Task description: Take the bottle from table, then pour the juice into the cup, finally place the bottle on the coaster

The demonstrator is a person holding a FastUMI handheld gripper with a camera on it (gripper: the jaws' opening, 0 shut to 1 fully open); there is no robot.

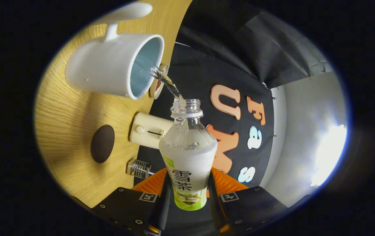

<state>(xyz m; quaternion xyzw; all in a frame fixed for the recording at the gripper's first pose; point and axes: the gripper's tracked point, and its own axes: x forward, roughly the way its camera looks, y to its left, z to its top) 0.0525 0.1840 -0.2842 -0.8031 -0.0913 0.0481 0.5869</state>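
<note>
Right now the gripper (189,196) is clenched on the bottle (187,154), one finger pressing each side of its labelled lower body, so the bottle stands out straight ahead along the fingers with its open neck pointing away from them. The whole view is rolled over, which I read as the bottle being tipped well past level: a thin stream of clear juice (166,83) leaves the neck and lands inside the white cup (115,64), just over its rim. The cup sits on the wooden table (66,118) beyond the bottle's mouth, near but not touching it. The pouring step looks to be under way, and some liquid is left in the bottle's upper part. What matters for the coming move is the dark round coaster (102,143): it lies on the table off to the cup's side of the bottle, nearer the fingers than the cup is, and apart from a cream-coloured box (148,131) and a small metal piece (138,168) at the table's edge. To set the bottle there, its long axis would have to be swung back upright, base toward the coaster, then carried across from the cup.
</note>
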